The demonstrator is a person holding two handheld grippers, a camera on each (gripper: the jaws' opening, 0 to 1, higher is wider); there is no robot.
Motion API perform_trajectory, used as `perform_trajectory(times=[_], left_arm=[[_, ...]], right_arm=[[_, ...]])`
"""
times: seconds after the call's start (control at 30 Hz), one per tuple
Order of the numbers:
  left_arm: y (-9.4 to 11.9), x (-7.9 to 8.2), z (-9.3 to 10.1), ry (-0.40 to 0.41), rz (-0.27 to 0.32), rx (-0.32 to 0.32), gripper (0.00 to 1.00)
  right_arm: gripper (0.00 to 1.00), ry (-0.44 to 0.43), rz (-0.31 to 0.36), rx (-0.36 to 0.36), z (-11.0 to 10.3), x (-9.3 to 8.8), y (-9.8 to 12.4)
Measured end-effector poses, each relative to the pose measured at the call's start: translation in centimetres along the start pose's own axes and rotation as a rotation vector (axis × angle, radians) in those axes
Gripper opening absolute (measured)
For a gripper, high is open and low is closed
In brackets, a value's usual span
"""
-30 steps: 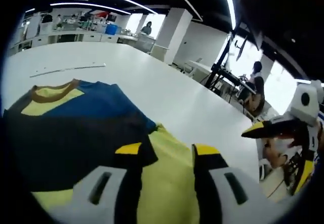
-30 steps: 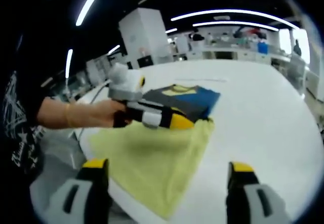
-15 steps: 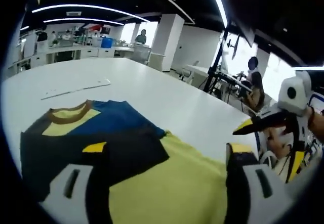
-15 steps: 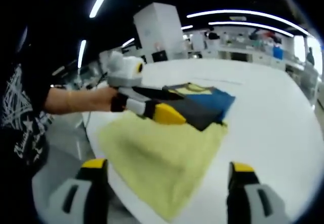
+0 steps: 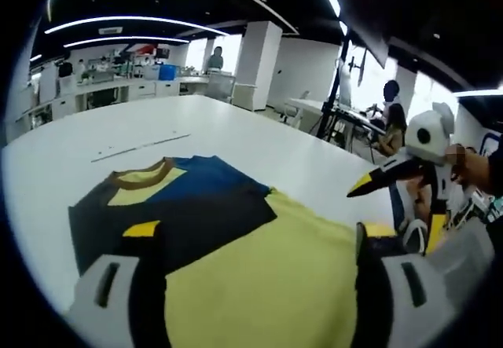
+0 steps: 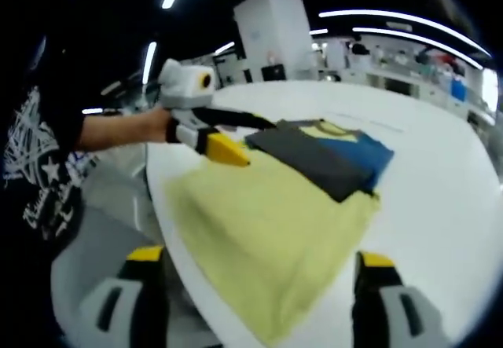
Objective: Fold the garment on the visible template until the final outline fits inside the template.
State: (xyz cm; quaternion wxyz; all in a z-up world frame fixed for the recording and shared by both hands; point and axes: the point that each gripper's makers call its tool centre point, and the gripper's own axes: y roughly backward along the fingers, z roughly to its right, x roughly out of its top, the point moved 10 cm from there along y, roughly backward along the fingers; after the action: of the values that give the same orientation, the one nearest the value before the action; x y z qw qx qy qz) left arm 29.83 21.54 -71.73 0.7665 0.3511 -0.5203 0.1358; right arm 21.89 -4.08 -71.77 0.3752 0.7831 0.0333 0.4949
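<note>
Our left gripper [image 5: 250,242] hovers with jaws apart and nothing between them, over the yellow lower half of the soft yellow, dark grey and blue T-shirt [image 5: 196,222] lying flat on the white table [image 5: 267,148]. Our right gripper [image 6: 258,273] is spread too (both hold nothing). We count one garment: light, limp cloth, best pinched at a hem corner.

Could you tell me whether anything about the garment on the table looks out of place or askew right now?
Yes: the garment's yellow lower part hangs over the near edge of the white table instead of lying flat on it. The dark sleeve is folded in across the blue chest, and its edge runs slightly askew.
</note>
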Motion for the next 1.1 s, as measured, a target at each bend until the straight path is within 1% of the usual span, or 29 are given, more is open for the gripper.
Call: perform_trajectory(times=[0.07, 0.17, 0.27, 0.33, 0.4, 0.57, 0.67, 0.73, 0.8, 0.87, 0.93, 1.0, 1.1], left_arm=[[0.8, -0.3, 0.0, -0.001, -0.004, 0.007, 0.99], [2.1, -1.3, -0.3, -0.016, -0.027, 0.010, 0.99], [3.2, -2.3, -0.8, -0.009, -0.027, 0.012, 0.98], [3.9, -2.8, -0.8, -0.005, -0.025, 0.014, 0.96], [4.6, -3.4, -1.0, 0.012, -0.020, 0.013, 0.95], [6.1, -4.5, -0.5, 0.010, -0.041, 0.009, 0.91], [7.0, -5.7, -0.7, 0.001, -0.075, 0.014, 0.90], [7.4, -6.1, -0.3, -0.003, -0.092, 0.019, 0.89], [8.1, -6.8, -0.7, -0.013, -0.109, 0.026, 0.89], [8.7, -7.2, -0.7, -0.023, -0.127, 0.028, 0.89], [9.2, -7.6, -0.8, -0.028, -0.133, 0.039, 0.88], [9.5, -7.7, -0.6, -0.028, -0.137, 0.036, 0.88], [10.2, -8.3, 0.0, -0.076, -0.177, 0.029, 0.86]], right_arm=[[0.98, 0.012, -0.013, 0.010, -0.2, -0.1, -0.2], [0.97, 0.026, -0.026, 0.023, -0.4, -0.1, -0.4], [0.96, 0.037, -0.040, 0.029, -0.5, -0.4, -0.8], [0.96, 0.042, -0.048, 0.031, -0.6, -0.6, -1.0], [0.95, 0.055, -0.057, 0.035, -0.7, -0.8, -1.2], [0.92, 0.088, -0.065, 0.040, -0.8, -1.4, -1.6], [0.91, 0.098, -0.073, 0.044, -0.9, -1.9, -1.9], [0.90, 0.098, -0.083, 0.046, -1.0, -2.3, -2.0], [0.89, 0.099, -0.097, 0.046, -1.0, -2.7, -2.1], [0.89, 0.097, -0.107, 0.044, -1.1, -3.1, -2.2], [0.88, 0.095, -0.113, 0.043, -1.1, -3.4, -2.3], [0.87, 0.097, -0.120, 0.040, -1.2, -3.6, -2.3], [0.86, 0.106, -0.130, 0.037, -1.2, -3.7, -2.4]])
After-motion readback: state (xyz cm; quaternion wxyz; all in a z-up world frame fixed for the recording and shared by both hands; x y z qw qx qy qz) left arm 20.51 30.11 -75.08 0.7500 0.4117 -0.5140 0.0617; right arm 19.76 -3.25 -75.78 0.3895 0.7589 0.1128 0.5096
